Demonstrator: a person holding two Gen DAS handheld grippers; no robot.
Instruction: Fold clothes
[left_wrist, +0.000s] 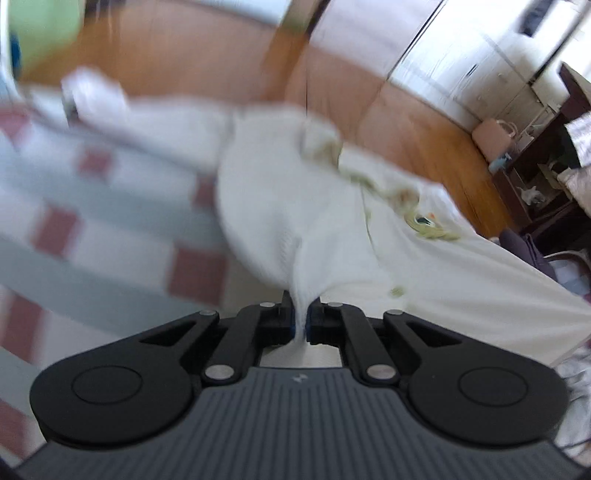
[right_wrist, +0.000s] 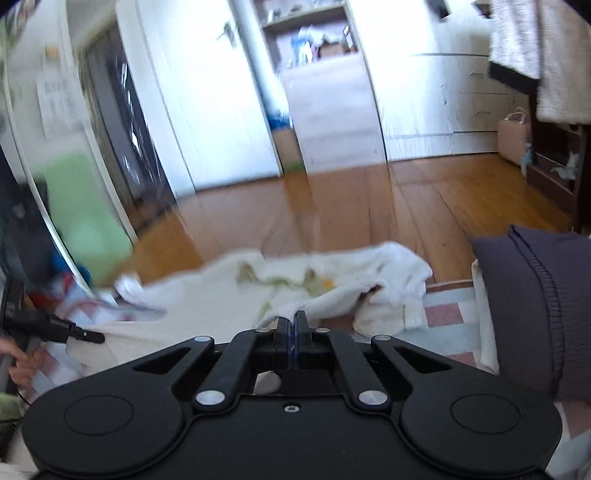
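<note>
Left wrist view is showing a checked red, grey and white bedcover (left_wrist: 92, 221) carrying a white cotton garment with green print (left_wrist: 295, 206); the left gripper (left_wrist: 302, 317) is pinching its fabric, the right gripper (right_wrist: 294, 332) clamping its edge.

Garment (right_wrist: 314, 291) spread ahead of right gripper (right_wrist: 294, 325), on checked cover (right_wrist: 443, 317); folded pile (right_wrist: 532, 314) to its right; floor (right_wrist: 332, 206) beyond.

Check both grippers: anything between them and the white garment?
Nothing visible. The left gripper is shut on a pinch of the white garment, and the right gripper is shut on its near edge. The purple cloth sits off to the right.
</note>
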